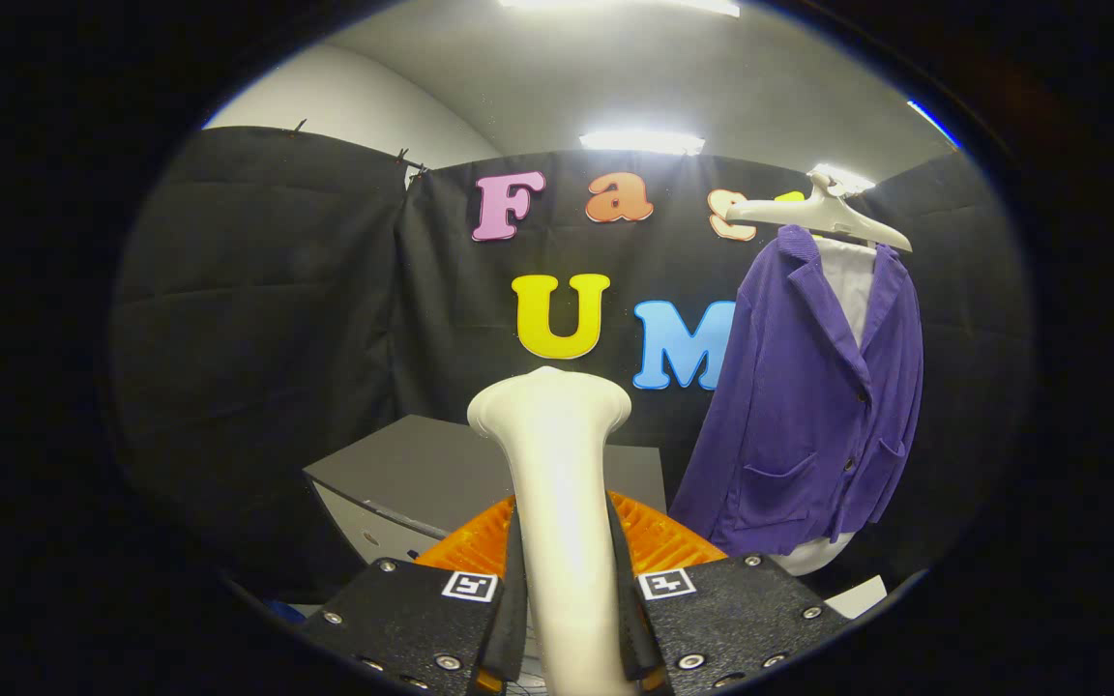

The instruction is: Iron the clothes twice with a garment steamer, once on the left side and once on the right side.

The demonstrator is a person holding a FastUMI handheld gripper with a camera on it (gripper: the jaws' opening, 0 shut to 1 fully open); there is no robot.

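My gripper (565,590) is shut on the white garment steamer (557,483), whose handle runs up between both fingers and ends in a flared head just ahead of them. A purple jacket (808,406) over a white shirt hangs on a white hanger (823,215) beyond the fingers and to their right, in front of the black cloth wall. The steamer head stands well apart from the jacket, to its left.
A grey box-like table (402,474) stands behind the steamer, to the left of the jacket. An orange ribbed object (659,536) lies just behind the fingers. Black cloth walls close the booth on all sides.
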